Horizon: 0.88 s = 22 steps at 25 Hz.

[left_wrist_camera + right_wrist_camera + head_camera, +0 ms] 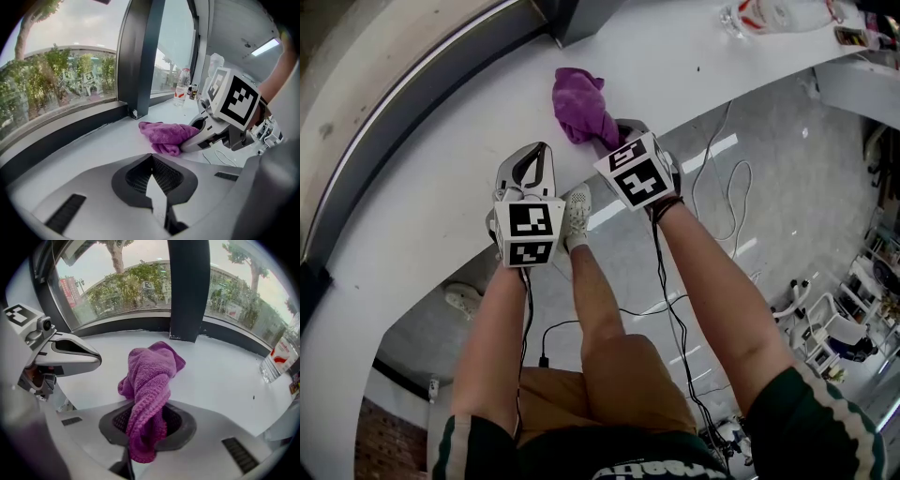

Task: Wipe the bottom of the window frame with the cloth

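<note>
Cloth [152, 376] pinched in my right gripper [146, 411], seen in its view; head view hides grip. Left gripper [152, 157] fingers pressed together.

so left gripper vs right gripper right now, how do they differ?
The right gripper is clamped on the purple cloth; the left gripper is shut on nothing. The right gripper reaches slightly farther over the white sill than the left gripper. Both point toward the window frame, short of it.
</note>
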Available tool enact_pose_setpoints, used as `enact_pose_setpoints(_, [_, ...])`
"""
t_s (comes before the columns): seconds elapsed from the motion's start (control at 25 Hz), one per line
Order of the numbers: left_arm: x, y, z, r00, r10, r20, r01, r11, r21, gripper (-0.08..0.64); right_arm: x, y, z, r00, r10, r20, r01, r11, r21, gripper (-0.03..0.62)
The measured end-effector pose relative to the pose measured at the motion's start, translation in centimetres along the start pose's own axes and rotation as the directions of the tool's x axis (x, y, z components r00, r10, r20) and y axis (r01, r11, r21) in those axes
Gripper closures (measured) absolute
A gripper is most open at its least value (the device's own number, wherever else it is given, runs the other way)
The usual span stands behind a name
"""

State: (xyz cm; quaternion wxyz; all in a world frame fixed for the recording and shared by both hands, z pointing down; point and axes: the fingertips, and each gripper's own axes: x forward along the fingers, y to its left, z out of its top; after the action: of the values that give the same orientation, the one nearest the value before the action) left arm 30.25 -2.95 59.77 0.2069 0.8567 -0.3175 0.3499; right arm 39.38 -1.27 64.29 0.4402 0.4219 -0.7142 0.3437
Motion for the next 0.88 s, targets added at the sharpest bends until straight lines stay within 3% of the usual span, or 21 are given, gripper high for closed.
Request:
enact_pose_setpoints(0.24, [-1.1,1.0,-1.2,1.0,0.022,-0.003,-0.022,1.0,-0.021,0.553,0.1,0.4,0.3,0.999,-0.046,-0.03,0.045,0.998,-0.033,0.503])
enact_pose_setpoints(0.88, [-6.7,6.8,-3.8,0.993,0.107,0.04,-0.103,0.991,-0.088,0.554,2.1,8.4,2.7,0.999,-0.003,-0.046,-0.001,0.995,-0.103,0.503])
